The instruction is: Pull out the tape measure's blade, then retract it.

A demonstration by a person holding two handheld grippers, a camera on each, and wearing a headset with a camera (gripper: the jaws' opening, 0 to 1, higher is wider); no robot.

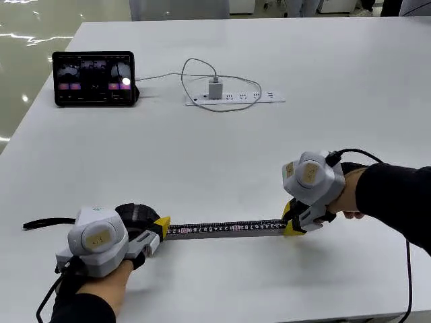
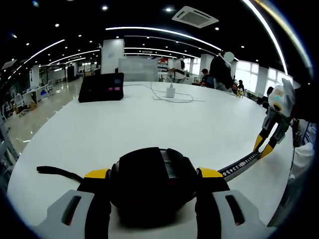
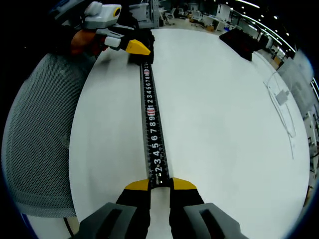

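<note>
A black tape measure case (image 1: 137, 218) lies at the table's front left, clamped between the yellow-tipped jaws of my left gripper (image 1: 151, 235); up close the tape measure case (image 2: 153, 181) sits between the jaws of the left gripper (image 2: 154, 174). Its dark numbered blade (image 1: 225, 228) stretches flat along the table to the right. My right gripper (image 1: 294, 225) is shut on the blade's end. From there the blade (image 3: 151, 129) runs away from the right gripper (image 3: 160, 184) towards the case (image 3: 142, 42). A black wrist strap (image 1: 47, 222) trails left of the case.
A tablet (image 1: 95, 78) stands at the table's back left. A white power strip (image 1: 236, 97) with a plugged charger (image 1: 215, 89) and looping cable lies at the back centre. The table's front edge (image 1: 269, 317) is close behind both grippers. People stand in the background of the left gripper view.
</note>
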